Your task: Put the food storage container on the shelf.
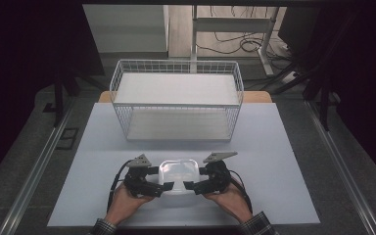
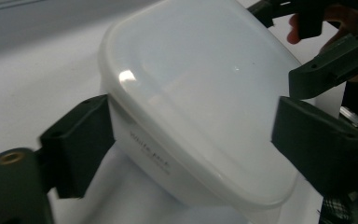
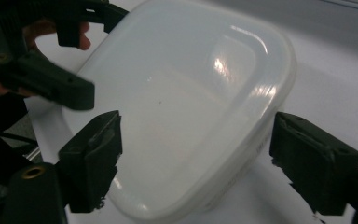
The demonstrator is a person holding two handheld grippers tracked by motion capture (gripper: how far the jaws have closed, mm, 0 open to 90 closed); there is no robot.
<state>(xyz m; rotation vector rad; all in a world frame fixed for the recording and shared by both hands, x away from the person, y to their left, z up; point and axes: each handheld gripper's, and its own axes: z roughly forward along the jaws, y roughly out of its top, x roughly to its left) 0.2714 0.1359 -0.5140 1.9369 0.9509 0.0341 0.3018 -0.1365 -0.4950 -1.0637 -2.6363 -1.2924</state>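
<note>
Left gripper [image 1: 165, 186]: straddles the left end of the container, jaws spread wider than it; near pad looks close against the side wall, far pad off the lid edge; no firm squeeze seen.
Lidded plastic container [image 1: 178, 175]: translucent white, lid on, flat on the pale table [image 1: 274, 147] at the near edge, between both hands.
Right gripper [image 1: 189, 185]: straddles the right end the same way, jaws apart, gaps visible on both sides in its own view; not yet clamped.
Wire basket [image 1: 176, 105]: white, empty, behind the container, well apart.
Step in hand: closing in on the container from both ends, likely for a two-handed lift.
Next move: needs both pairs of jaws closed evenly on the walls below the lid rim, then a level lift toward the basket.
</note>
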